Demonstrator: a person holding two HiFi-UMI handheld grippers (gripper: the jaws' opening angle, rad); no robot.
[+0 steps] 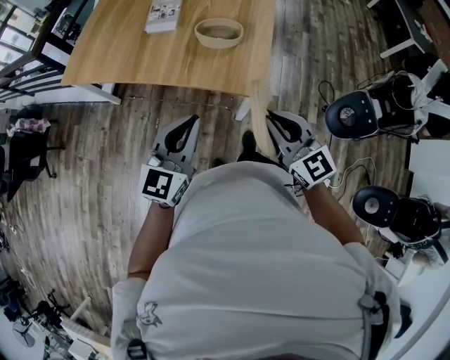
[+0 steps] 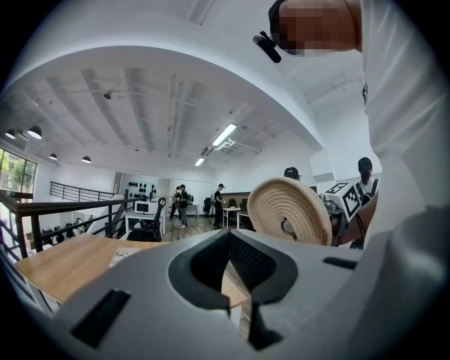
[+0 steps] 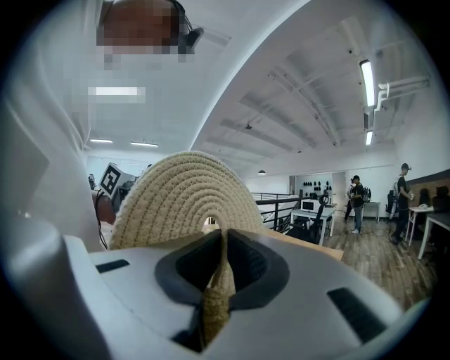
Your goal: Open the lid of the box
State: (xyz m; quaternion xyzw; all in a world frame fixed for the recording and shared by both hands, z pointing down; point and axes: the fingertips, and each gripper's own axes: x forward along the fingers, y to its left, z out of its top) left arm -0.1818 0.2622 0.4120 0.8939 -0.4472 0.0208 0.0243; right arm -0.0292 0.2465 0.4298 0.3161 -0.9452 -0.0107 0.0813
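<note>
Right tongs pinch the woven lid by its rim, jaws nearly together on it. Left tongs, just beside, are closed and empty. Well ahead of both, the open box sits on the bench. Grip firmly, I'd say: the rim could pivot.

no words, numbers or brand names readable in any view.

booklet on the wooden table: printed blocks on the cover, too small to read.

marker cube of the left gripper: black-and-white square pattern, no characters. the cube of the right gripper carries the same kind of pattern, a different layout.

white shirt: small dark emblem low at the head view's left, possibly a bird shape. no lettering made out.
</note>
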